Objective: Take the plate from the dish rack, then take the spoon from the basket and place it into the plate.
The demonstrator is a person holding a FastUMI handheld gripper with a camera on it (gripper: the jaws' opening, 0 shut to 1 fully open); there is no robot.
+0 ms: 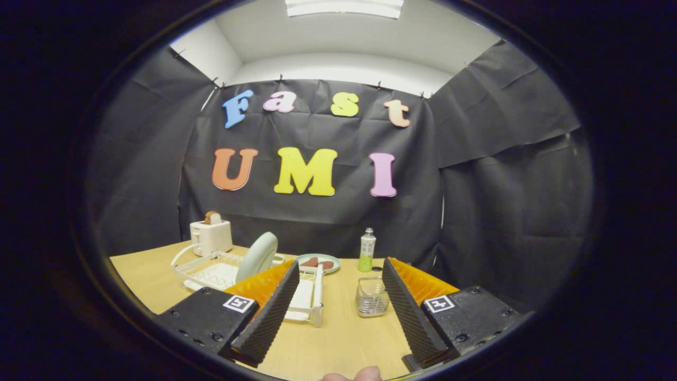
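The gripper (338, 312) has its fingers spread wide, holding nothing, over the wooden table (328, 344). The plate (257, 256) stands on edge in the white dish rack (222, 272), beyond and just beside the left finger, not yet taken. The clear wire basket (372, 296) sits between the fingers, ahead of them; no spoon can be made out in it, the mesh is too small and glary to tell. Risks, as a guess: the plate is thin and upright, so a pinch on its rim could slip or tip it against the rack, and dragging it out could shift the light rack. The green bottle (366, 250) near the basket could get knocked on the spoon reach. A second plate (318, 262) with something brownish on it lies behind the rack and could be confused with the target. The left finger hides part of the rack. A toaster (211, 235) sits at the back; a fingertip (365, 374) shows cut off under the gripper.
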